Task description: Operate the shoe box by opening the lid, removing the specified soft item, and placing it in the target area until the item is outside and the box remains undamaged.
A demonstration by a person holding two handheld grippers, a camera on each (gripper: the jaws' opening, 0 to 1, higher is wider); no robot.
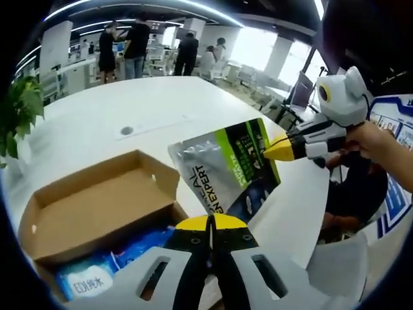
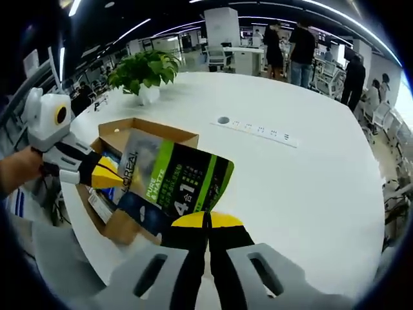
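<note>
right tongs (image 2: 208, 219) clamped on the pouch (image 2: 173, 184) above the box (image 1: 97, 200); left tongs (image 1: 211, 223) together.

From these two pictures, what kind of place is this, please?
Most likely an open-plan office. A large white table has a built-in socket strip, desks and chairs stand behind it under long ceiling lights, and people stand talking at the back.

a broad, glossy white tabletop (image 2: 310, 194) with a rounded edge carries an open brown cardboard shoe box (image 1: 97, 206) near its edge, a potted green plant in a white pot (image 2: 145, 74), and what looks like a flush socket strip (image 2: 258, 132) beside a round grommet (image 2: 223, 120).
</note>
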